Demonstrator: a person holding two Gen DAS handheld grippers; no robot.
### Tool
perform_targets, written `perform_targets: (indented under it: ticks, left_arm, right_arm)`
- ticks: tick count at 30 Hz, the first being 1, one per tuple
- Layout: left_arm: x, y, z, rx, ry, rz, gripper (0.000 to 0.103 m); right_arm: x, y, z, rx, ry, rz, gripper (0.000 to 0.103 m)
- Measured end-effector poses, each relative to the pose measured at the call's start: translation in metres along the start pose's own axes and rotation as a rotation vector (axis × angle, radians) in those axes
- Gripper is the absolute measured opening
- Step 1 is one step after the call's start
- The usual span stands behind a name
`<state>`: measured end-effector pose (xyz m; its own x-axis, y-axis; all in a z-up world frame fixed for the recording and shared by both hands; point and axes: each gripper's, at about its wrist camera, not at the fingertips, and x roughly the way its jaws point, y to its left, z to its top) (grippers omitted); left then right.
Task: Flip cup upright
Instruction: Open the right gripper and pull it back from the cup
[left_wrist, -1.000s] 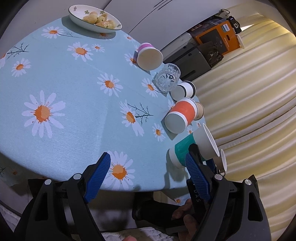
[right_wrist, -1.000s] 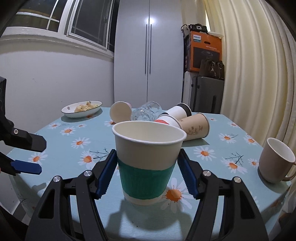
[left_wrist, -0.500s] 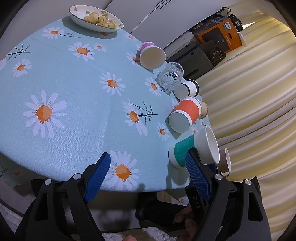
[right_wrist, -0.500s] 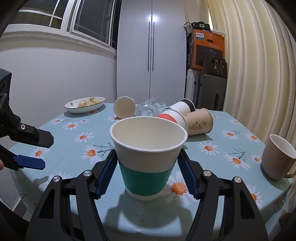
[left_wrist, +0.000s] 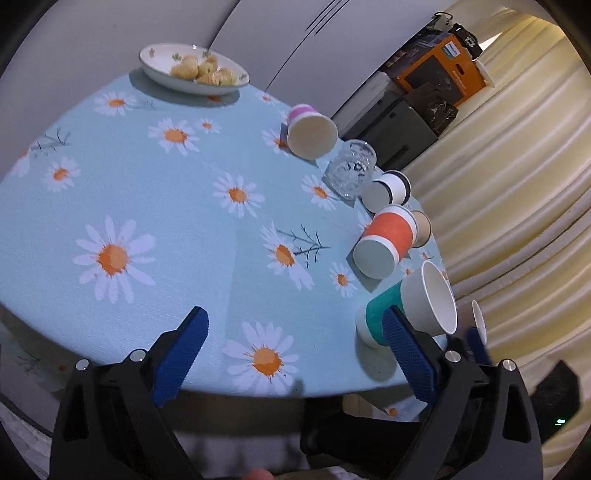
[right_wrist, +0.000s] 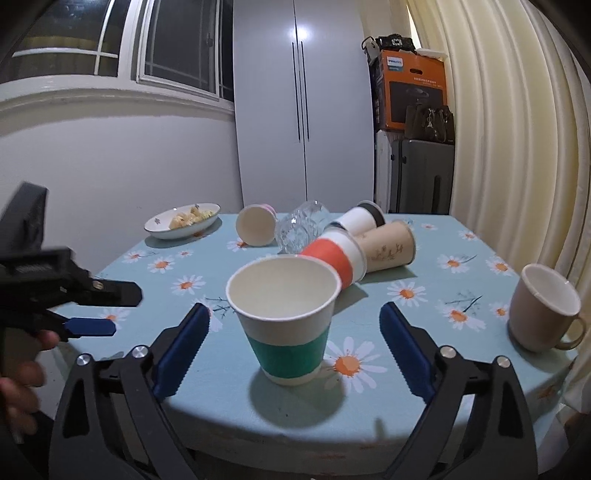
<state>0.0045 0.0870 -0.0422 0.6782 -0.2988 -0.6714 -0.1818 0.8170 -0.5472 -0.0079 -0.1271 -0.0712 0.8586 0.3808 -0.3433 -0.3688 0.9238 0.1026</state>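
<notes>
A green-banded paper cup stands upright near the front edge of the daisy tablecloth; it also shows in the left wrist view. My right gripper is open, its blue fingers apart from the cup on both sides. My left gripper is open and empty at the table's near edge, left of the cup; it also appears in the right wrist view.
Behind lie an orange cup, a brown cup, a white cup, a pink cup and a glass, all on their sides. A beige mug stands upright right. A snack bowl sits far left.
My right gripper opened wider, let go of the green cup and drew back from it. The cup now stands on the table. My left gripper shifted slightly.
</notes>
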Motion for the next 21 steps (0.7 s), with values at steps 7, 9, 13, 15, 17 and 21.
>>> perform_targets:
  ticks: [7,9,13,15,17,21]
  left_arm:
    - [-0.017,-0.020,-0.003,0.123,-0.087,0.037,0.096]
    - [-0.022,-0.028,-0.005,0.172,-0.112,0.063,0.096]
    - [-0.035,-0.049,-0.013,0.285,-0.191,0.093,0.096]
    - [-0.043,-0.061,-0.018,0.349,-0.236,0.103,0.096]
    - [-0.050,-0.074,-0.025,0.419,-0.276,0.116,0.096]
    - [-0.054,-0.088,-0.036,0.492,-0.281,0.131,0.096]
  right_arm:
    - [-0.049,-0.013,0.027,-0.003,-0.024,0.029,0.098]
    - [-0.059,-0.018,0.035,-0.011,-0.039,0.052,0.098]
    - [-0.073,-0.032,0.053,-0.062,-0.031,0.082,0.098]
    - [-0.075,-0.039,0.058,-0.074,-0.030,0.093,0.098]
    - [-0.075,-0.050,0.063,-0.086,-0.015,0.098,0.098]
    - [-0.069,-0.068,0.065,-0.087,0.024,0.119,0.098]
